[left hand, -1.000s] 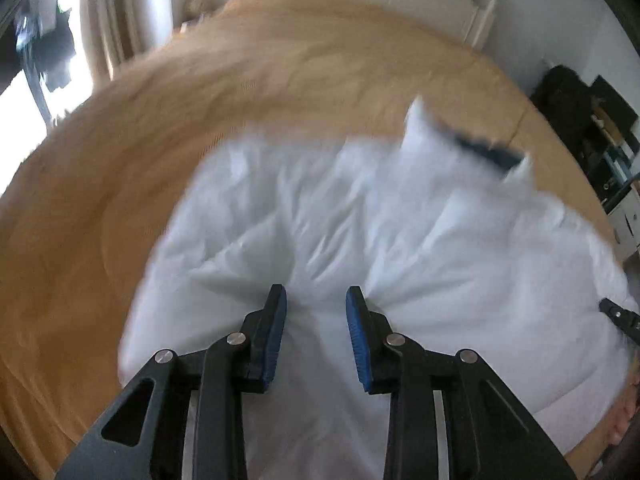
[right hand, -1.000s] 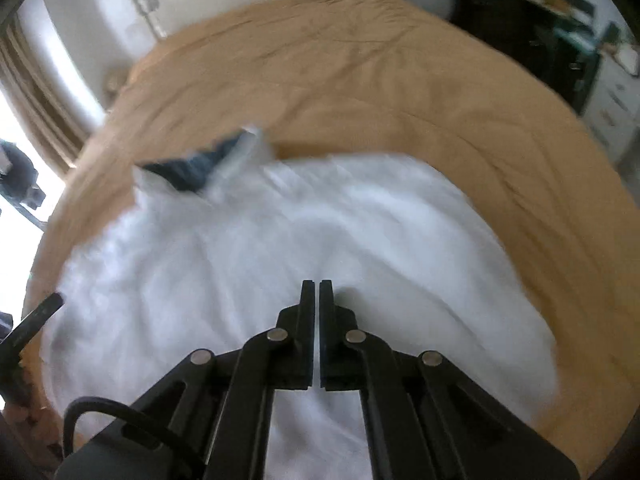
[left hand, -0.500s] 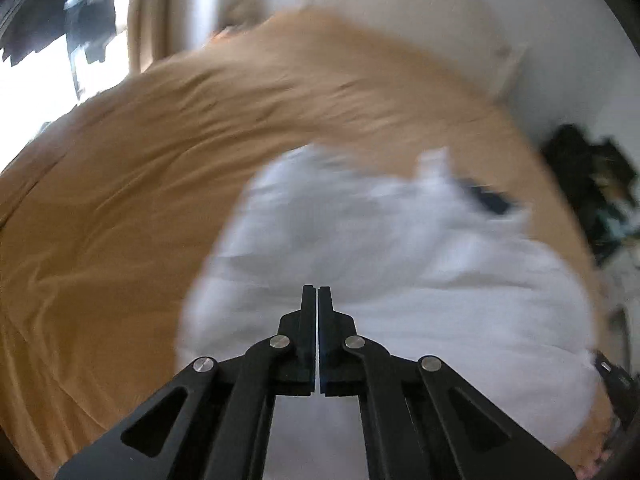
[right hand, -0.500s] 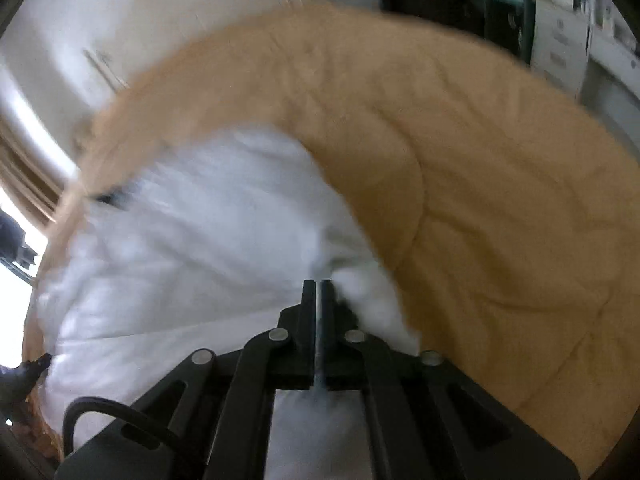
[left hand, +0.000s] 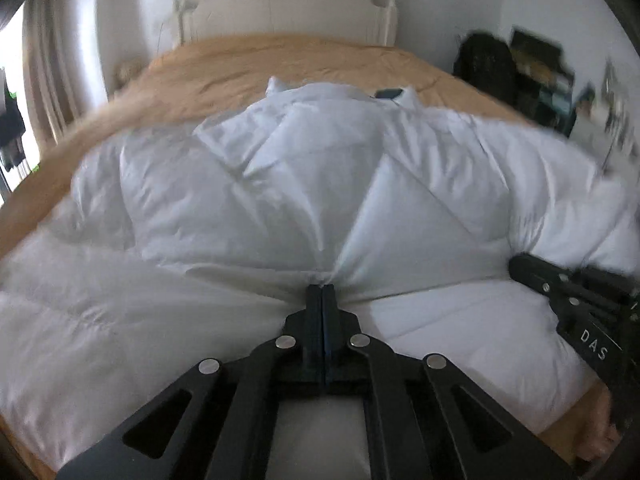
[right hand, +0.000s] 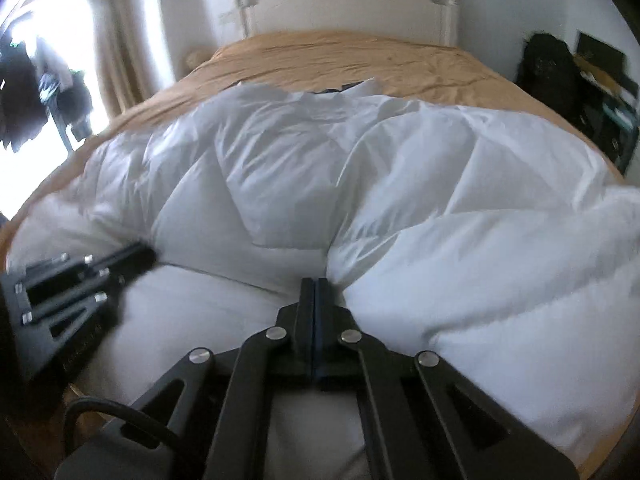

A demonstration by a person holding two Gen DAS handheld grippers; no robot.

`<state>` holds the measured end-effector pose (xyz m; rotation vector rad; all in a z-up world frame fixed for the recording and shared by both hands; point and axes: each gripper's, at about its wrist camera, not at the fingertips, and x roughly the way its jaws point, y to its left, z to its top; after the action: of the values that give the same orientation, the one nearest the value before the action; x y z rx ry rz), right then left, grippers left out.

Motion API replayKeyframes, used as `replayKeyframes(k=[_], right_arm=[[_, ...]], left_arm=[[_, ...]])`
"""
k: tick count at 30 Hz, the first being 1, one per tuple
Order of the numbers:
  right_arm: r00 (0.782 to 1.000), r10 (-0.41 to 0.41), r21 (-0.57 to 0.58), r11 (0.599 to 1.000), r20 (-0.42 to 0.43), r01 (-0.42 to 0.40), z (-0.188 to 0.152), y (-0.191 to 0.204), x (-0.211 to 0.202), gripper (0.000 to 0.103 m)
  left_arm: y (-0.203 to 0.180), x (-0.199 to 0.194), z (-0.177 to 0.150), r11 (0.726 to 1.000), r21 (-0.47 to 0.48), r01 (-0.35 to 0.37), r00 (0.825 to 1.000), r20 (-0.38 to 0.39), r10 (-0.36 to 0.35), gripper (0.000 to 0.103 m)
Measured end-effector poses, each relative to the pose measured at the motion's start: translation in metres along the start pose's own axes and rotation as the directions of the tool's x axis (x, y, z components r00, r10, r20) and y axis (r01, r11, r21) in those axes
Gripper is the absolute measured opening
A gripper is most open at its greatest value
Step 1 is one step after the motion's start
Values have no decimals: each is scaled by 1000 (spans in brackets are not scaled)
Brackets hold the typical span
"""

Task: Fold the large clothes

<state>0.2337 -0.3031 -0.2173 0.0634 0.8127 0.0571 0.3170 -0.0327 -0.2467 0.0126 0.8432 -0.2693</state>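
A large white puffy garment lies spread on the bed, its collar with a dark lining at the far end. It also fills the right wrist view. My left gripper is shut on the garment's near edge, fabric bunching at the tips. My right gripper is shut on the same edge further right. The right gripper shows at the right of the left wrist view. The left gripper shows at the left of the right wrist view.
The bed has a tan cover and a white headboard at the far end. Dark bags and shelves stand right of the bed. A curtain and bright window are on the left.
The left gripper closed on the garment's near edge. Both grippers have swung to face the headboard and pulled the edge, so the garment now bunches up in front of them.
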Motion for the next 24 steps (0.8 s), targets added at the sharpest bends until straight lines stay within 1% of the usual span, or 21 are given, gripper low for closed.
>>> replayKeyframes(k=[1,2,3,4,5,6,7,8,9,10,11,12,13,16,18,19,20,21,22,23,24], right_arm=[[1000,2,8,1000,1,-2,2,-7,1,0],[1000,-5,24,1000,10,4,1,-18,-2,0],[1000,-15,38,999,15,14,-1,-26,-4,0],[999,-36,47,998,23,35,-3,-37,-8,0],[998,-61,50,997,28,59,-5,-45,-15,0],[993,-114,54,992,38,112,-7,-57,-21,0],[985,-166,70,984,44,163,-10,-75,-26,0],[984,-173,98,981,41,168,-8,-86,-27,0],[986,-164,143,977,32,158,-11,-104,-28,0],[985,-172,185,969,18,166,-14,-120,-26,0],[987,-164,211,965,8,158,-16,-128,-24,0],[991,-137,234,963,-7,135,-19,-133,-14,0],[991,-129,235,963,-26,132,-21,-135,-7,0],[985,-165,209,963,-44,171,-21,-131,-4,0],[986,-159,215,962,-53,167,-22,-132,-7,0],[985,-162,214,962,-62,172,-20,-132,-7,0],[983,-170,211,961,-73,181,-17,-131,-11,0],[980,-179,214,957,-89,194,-11,-129,-15,0],[980,-176,234,953,-98,194,-1,-127,-23,2],[987,-147,251,955,-68,159,5,-125,-31,2],[994,-108,257,961,-7,106,18,-116,-48,2]], left_arm=[[7,-2,0,1000,-18,-10,1000,4,10,2],[14,-6,0,998,-19,-58,998,19,59,2],[22,-20,-6,993,-30,-115,992,38,116,2],[34,-23,-6,989,-46,-143,988,43,145,2],[54,-26,-8,980,-81,-184,981,40,188,2],[70,-26,-10,971,-109,-212,976,33,217,2],[87,-25,-12,964,-145,-224,973,18,229,2],[101,-22,-14,962,-174,-210,977,-3,213,2],[105,-19,-17,962,-179,-209,978,-8,211,2],[105,-13,-20,961,-168,-219,976,-19,219,2],[101,-9,-22,959,-161,-235,972,-21,234,2],[100,-6,-22,956,-156,-250,968,-23,250,2],[99,-6,-23,954,-153,-260,966,-26,259,2],[103,-11,-23,955,-171,-243,970,-39,240,2],[100,-15,-19,953,-177,-244,970,-54,239,2],[98,-14,-11,952,-173,-252,967,-69,243,1],[96,-21,-4,950,-162,-268,963,-87,257,1],[95,-37,4,946,-168,-276,961,-79,266,1],[91,-51,13,949,-185,-254,967,-40,251,1],[84,-70,28,957,-213,-195,978,32,207,1],[77,-79,37,963,-221,-157,982,63,175,1]])
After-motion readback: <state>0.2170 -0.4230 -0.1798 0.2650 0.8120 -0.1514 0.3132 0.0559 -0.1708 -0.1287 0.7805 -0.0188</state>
